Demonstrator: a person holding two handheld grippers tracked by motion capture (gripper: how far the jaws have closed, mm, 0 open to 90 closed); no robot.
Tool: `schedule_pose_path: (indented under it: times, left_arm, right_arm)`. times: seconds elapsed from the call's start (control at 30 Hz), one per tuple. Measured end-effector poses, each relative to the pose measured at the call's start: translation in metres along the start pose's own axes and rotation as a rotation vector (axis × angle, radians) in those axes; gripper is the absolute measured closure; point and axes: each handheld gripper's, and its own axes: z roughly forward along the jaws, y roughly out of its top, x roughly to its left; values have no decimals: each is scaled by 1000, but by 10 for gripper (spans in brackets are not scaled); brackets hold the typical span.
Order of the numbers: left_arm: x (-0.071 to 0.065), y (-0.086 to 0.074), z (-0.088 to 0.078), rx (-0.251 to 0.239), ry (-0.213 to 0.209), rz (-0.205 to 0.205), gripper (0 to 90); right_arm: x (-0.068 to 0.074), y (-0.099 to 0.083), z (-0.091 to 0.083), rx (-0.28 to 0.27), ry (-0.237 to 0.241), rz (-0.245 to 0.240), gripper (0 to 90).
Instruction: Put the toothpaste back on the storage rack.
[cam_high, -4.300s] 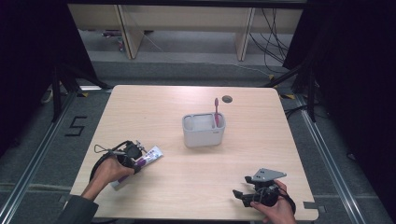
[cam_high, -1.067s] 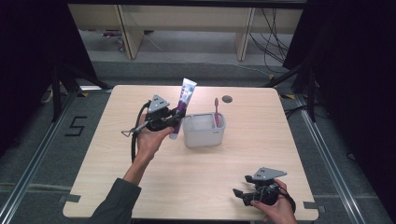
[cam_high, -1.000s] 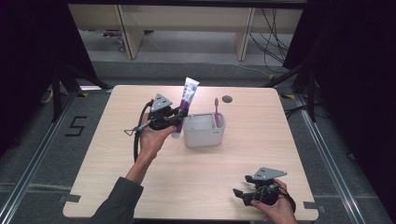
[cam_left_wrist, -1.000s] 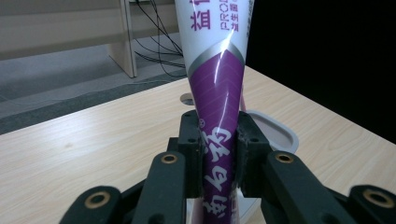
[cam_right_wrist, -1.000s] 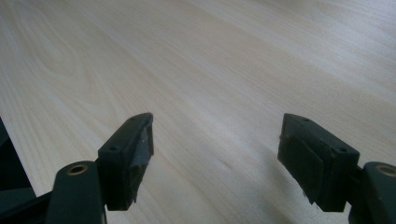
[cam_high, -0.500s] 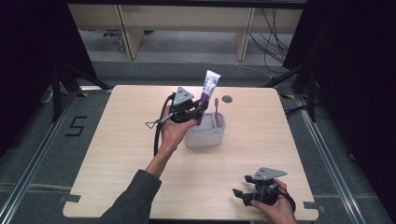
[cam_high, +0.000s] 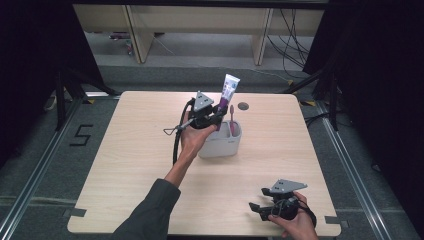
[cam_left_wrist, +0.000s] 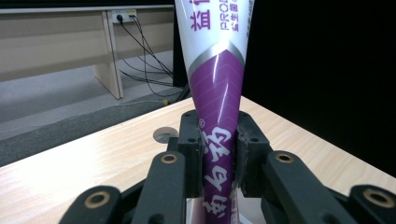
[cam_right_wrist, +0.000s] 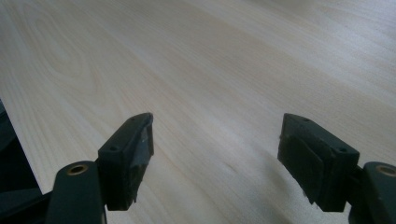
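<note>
Your left gripper (cam_high: 216, 116) squeezes the white and purple toothpaste tube (cam_high: 227, 93) upright, just above the grey plastic cup (cam_high: 222, 145) in the middle of the table, so you only need to lower it in and let go. The cup already holds a pink toothbrush (cam_high: 231, 119). Your right gripper (cam_right_wrist: 215, 161) rests wide open and empty at the near right.

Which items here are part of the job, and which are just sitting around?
In the job:
- purple-and-white toothpaste tube, upright, clamped in the left gripper
- light grey plastic holder cup, right under the tube
- pink toothbrush, standing in that cup

Not in the job:
- right gripper, jaws open, idle near the table's front edge
- round dark cable hole in the light wooden table
</note>
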Motion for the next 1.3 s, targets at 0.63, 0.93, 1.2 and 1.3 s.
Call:
schedule_pose_path:
  times: [0.63, 0.93, 1.2, 1.3]
  left_arm:
    - [9, -35, 16, 83, 47, 7, 748]
    - [3, -42, 17, 123, 60, 33, 746]
    - [-1, -42, 17, 161, 74, 82, 744]
    - [-1, -41, 15, 180, 76, 104, 743]
  right_arm:
    - [2, 0, 0, 3, 10, 18, 276]
    - [3, 0, 0, 14, 17, 26, 277]
    - [3, 1, 1, 6, 15, 14, 277]
    - [3, 1, 1, 10, 13, 23, 277]
